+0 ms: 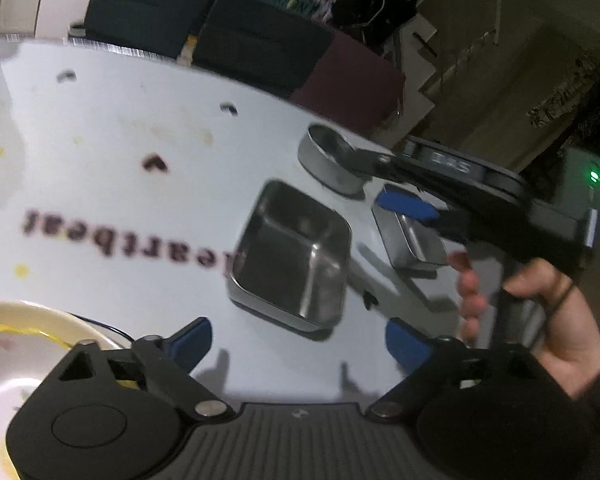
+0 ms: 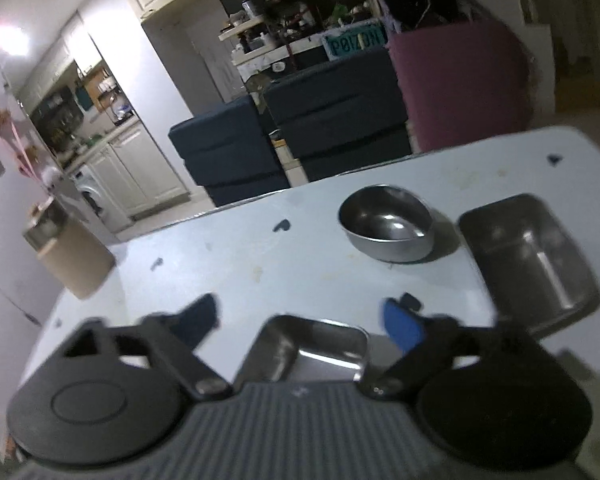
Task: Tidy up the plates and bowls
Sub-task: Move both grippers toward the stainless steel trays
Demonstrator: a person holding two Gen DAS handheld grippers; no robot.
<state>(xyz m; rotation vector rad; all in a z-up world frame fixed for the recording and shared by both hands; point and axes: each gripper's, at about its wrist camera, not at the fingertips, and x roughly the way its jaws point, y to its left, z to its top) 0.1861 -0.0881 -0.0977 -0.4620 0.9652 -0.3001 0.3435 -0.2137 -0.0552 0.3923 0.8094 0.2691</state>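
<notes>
Both tools are held spread wide above a white tabletop (image 2: 260, 248), the left tool (image 1: 296, 340) and right tool (image 2: 300, 316) each empty; a round steel bowl (image 2: 386, 224) and square steel trays (image 1: 292, 264) are set nearby

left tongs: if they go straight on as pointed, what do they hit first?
Most likely the square steel tray, which sits centred ahead of the open left tongs. Nothing lies between them, though depth is hard to judge.
</notes>
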